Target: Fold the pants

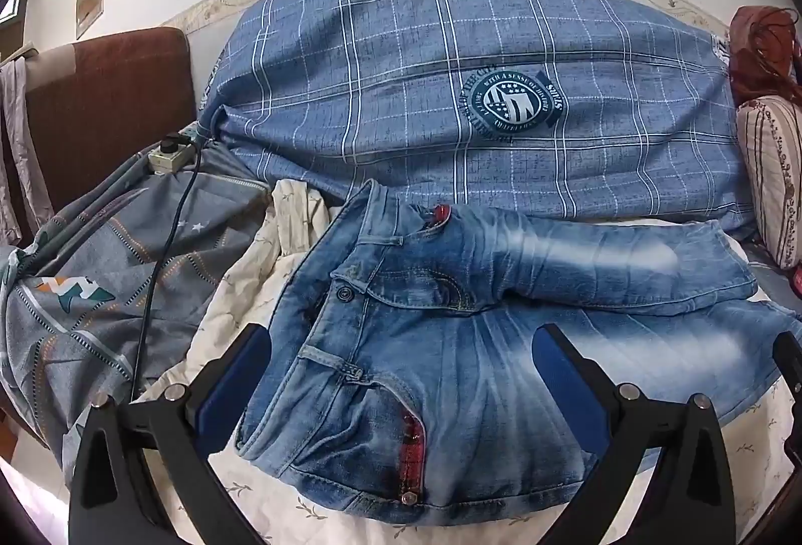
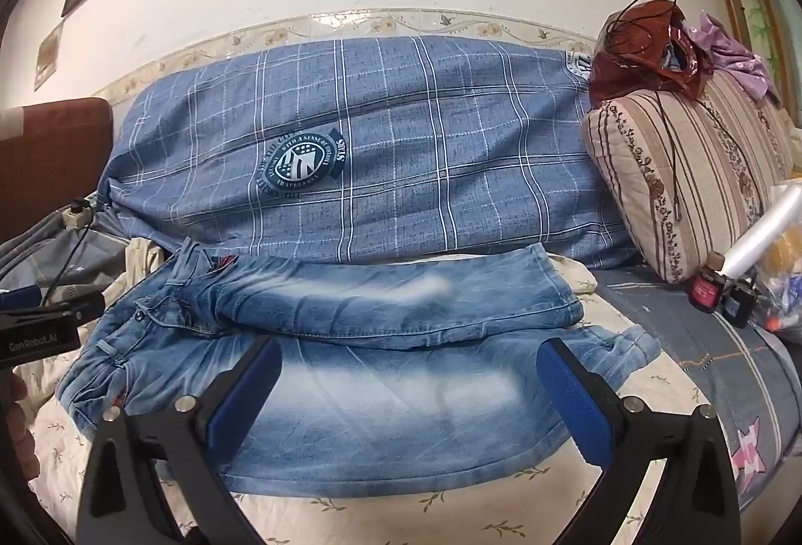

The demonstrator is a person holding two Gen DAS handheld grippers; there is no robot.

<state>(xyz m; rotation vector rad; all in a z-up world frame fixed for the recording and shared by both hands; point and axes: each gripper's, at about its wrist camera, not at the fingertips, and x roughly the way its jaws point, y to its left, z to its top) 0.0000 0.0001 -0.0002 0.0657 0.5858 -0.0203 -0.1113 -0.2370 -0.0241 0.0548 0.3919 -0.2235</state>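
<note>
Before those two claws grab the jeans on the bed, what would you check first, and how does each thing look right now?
1. Left gripper jaws open, empty: ok.
2. Right gripper jaws open, empty: ok.
3. Faded blue denim jeans lying flat, legs side by side: ok.
4. Nothing on top of the jeans: ok.
5. Black power cord clear of the jeans: ok.
6. Leg hems aligned: not ok, the farther one ends shorter.

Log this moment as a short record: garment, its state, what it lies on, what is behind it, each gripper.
garment: jeans, light blue denim
state: laid flat, legs side by side, waistband toward the left of both views, not yet folded
surface: cream floral sheet
behind: blue checked quilt along the wall
right of jeans: striped cushion
left gripper: open, above the waist end, holding nothing
right gripper: open, above the legs, holding nothing
</note>
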